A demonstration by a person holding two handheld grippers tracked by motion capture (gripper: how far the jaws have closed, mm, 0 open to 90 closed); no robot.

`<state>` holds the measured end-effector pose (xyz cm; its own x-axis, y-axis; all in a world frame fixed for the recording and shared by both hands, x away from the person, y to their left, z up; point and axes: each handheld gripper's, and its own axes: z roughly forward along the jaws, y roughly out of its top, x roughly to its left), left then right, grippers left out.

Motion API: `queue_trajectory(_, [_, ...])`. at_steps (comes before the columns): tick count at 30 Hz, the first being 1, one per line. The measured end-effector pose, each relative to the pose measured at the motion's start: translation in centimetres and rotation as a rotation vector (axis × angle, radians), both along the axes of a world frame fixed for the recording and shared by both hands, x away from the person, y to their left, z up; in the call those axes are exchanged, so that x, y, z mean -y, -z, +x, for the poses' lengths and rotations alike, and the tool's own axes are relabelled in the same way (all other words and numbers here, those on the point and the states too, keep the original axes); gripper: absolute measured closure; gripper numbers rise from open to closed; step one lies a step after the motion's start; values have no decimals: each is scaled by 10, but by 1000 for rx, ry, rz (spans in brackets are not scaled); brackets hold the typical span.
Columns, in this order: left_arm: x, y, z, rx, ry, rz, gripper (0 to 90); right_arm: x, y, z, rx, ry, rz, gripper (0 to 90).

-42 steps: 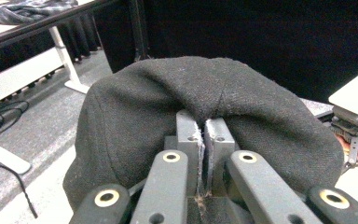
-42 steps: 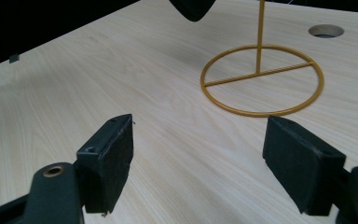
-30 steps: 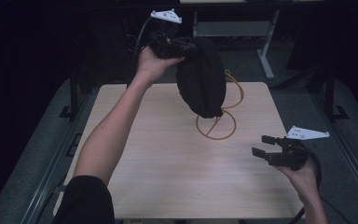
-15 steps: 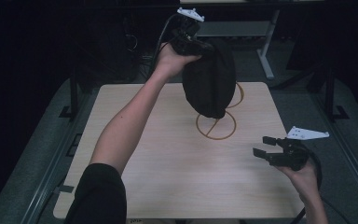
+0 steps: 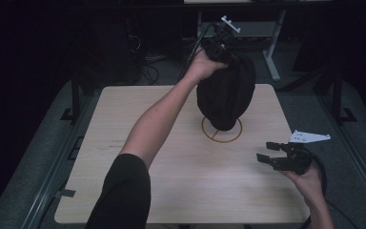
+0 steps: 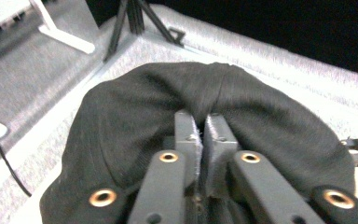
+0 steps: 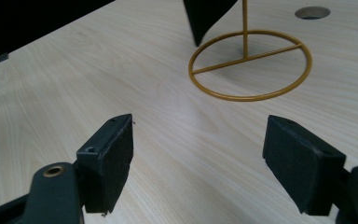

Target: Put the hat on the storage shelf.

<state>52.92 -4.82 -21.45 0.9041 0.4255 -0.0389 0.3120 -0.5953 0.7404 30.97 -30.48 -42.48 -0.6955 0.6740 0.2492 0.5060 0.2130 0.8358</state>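
A black fabric hat (image 5: 225, 95) hangs over a gold wire stand, whose ring base (image 5: 221, 141) lies on the far right part of the wooden table (image 5: 138, 124). My left gripper (image 5: 221, 56) holds the hat's top from above. In the left gripper view the pads (image 6: 189, 135) pinch a fold of the hat (image 6: 121, 121); the jaws have just been opening slightly, with the fabric still between them. My right gripper (image 5: 264, 151) hovers open and empty near the table's right edge. Its view shows the ring base (image 7: 249, 97), the upright post (image 7: 244, 28) and the hat's lower tip (image 7: 205, 16).
A round hole (image 7: 312, 12) is cut in the tabletop beyond the stand. Behind the table stand the white legs of a desk (image 5: 271, 52) and loose cables (image 5: 147, 71) on grey carpet. Dark metal rails run along both sides of the table.
My left hand has carried the hat to the right and down, from beside the stand to over it. The right gripper has stayed where it was, open.
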Motion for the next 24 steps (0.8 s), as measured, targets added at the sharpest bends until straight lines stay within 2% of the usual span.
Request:
queue_trajectory(2, [5, 5, 2, -23, -8, -22, 780, -1, 1, 0, -1, -3, -10, 243])
queue_trajectory(5, [10, 11, 3, -14, -1, 29, 708, -2, 2, -1, -6, -2, -9, 242])
queue_trajectory(7, [10, 11, 2, -14, -5, 20, 672, 0, 2, -2, 2, 2, -9, 243])
queue_trajectory(8, [9, 10, 1, -9, -8, 6, 663, 0, 2, -2, 0, 2, -8, 243])
queue_trajectory(15, [-4, 5, -8, 17, -7, -1, 591, 2, 2, -5, 4, 17, -9, 242])
queue_trajectory(19, [-12, 3, -15, 4, 4, -7, 561, 2, 2, -7, 9, 22, -17, 242])
queue_trajectory(24, [-24, 1, -21, 12, 1, -2, 544, 1, 3, -7, 10, 31, -33, 231])
